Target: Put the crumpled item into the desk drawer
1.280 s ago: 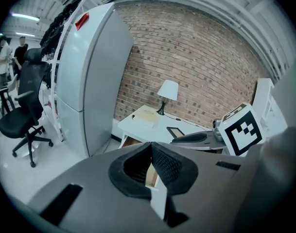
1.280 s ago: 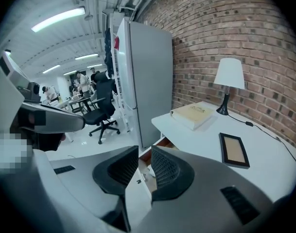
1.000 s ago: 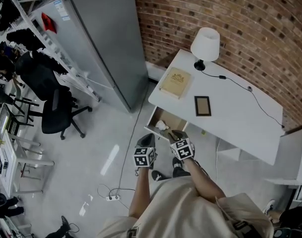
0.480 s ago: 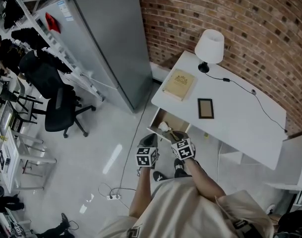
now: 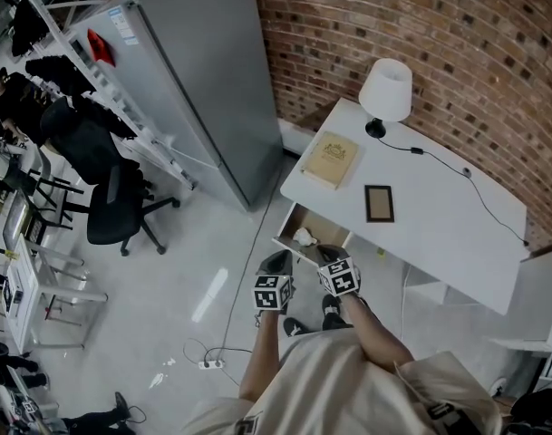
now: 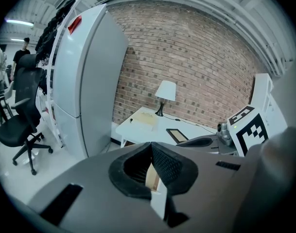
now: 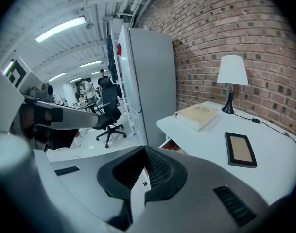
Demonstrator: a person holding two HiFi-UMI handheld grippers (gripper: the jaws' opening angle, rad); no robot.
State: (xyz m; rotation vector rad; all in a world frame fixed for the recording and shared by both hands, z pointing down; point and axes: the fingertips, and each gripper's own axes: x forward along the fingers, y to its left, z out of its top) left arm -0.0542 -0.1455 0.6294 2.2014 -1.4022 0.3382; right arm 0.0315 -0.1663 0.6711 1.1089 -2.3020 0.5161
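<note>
Though near right tongs point(image 5: 326, 254), crumpled item point(image 5: 303, 236) lies apart.

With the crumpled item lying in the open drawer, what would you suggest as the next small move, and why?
Probably nudge the drawer shut with the right gripper: the crumpled item already lies inside, the drawer stands open, and that gripper is shut and empty.

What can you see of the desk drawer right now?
The drawer is pulled open from the white desk, below the book. Its inside looks like tan wood. A small crumpled white item lies inside near one corner. The left gripper and right gripper hang just before its front edge.
</note>
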